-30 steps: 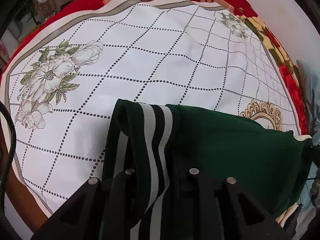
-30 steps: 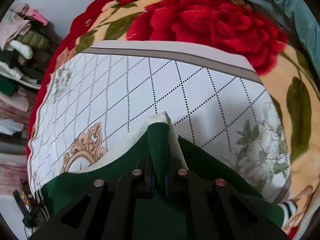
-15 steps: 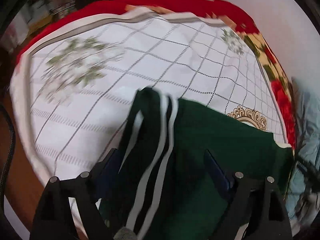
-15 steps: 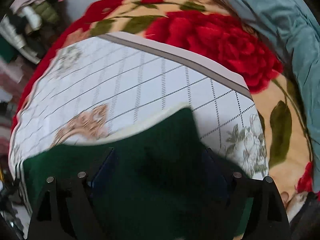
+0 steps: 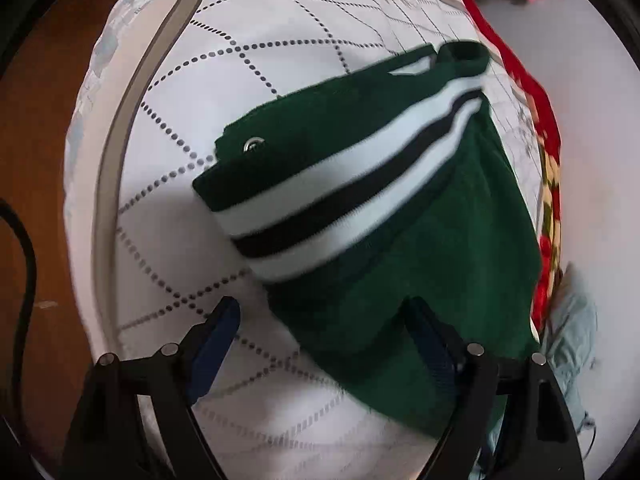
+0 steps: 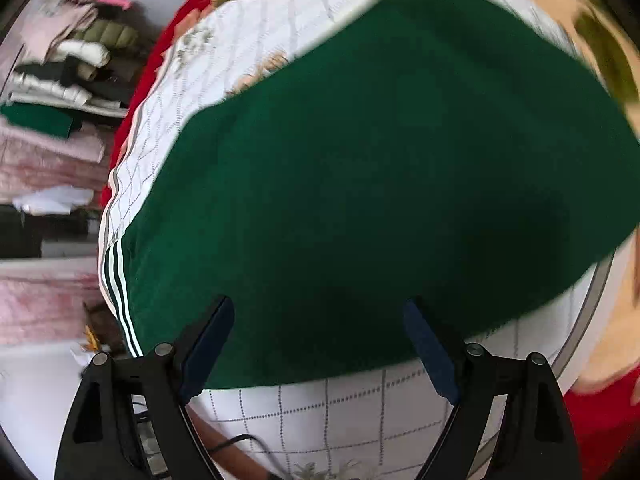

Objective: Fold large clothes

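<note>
left wrist view: left gripper point(image 5: 320, 344) spread wide, gripping nothing
garment: dark green fleecy jacket point(image 5: 420, 240) with white-and-black ribbed hem band point(image 5: 352, 196) — folded on white dotted-grid quilted bedspread point(image 5: 260, 32)
right gripper point(image 6: 320, 344): fingers apart, empty
next: likely press flat, align edges — soft bulky knit may spring open

Soft, even light; a faint shadow lies on the sheet point(image 5: 168, 216) just left of the garment point(image 5: 400, 220). Motion blur smears the garment's edges; fisheye bending curves both views' rims.
</note>
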Tool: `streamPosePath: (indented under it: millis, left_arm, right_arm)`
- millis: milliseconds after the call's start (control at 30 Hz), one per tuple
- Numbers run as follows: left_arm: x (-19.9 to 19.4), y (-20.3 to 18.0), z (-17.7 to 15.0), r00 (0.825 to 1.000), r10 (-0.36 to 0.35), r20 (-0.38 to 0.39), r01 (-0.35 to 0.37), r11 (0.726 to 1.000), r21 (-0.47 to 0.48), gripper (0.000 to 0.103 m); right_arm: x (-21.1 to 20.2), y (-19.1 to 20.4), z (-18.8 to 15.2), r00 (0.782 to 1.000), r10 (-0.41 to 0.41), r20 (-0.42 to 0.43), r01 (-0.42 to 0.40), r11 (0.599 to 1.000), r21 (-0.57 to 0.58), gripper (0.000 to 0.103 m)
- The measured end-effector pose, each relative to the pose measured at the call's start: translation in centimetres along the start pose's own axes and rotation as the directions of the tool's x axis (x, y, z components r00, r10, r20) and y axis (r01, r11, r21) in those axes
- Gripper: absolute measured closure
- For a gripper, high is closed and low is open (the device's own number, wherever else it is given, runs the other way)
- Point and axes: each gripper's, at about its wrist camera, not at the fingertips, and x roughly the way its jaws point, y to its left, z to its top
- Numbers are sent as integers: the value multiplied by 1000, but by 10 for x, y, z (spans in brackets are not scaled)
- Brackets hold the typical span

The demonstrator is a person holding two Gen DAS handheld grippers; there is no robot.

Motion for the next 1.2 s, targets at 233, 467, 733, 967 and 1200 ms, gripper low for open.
streamPosePath:
  millis: [233, 467, 733, 967, 1200]
  left_arm:
    - [5, -24, 28, 983, 12, 183, -15, 1000, 17, 38]
    - [-15, -62, 62, 964, -115, 238, 76, 983, 166, 79]
    - [-10, -70, 98, 912, -368, 182, 325, 918, 226, 80]
    - [64, -50, 111, 913, -409, 8, 407, 909, 86, 52]
    - [73, -111, 116, 963, -252, 90, 219, 935, 281, 79]
  right_arm:
    - [12, -23, -16, 1000, 22, 3, -22, 999, 47, 15]
    - [21, -14, -10, 1000, 28, 2, -28, 999, 29, 15]
    - [37, -15, 7, 999, 35, -1, -35, 998, 59, 15]
    - [51, -15, 26, 1000, 13, -9, -12, 996, 93, 13]
    - [59, -10, 31, 1000, -2, -2, 2, 995, 99, 10]
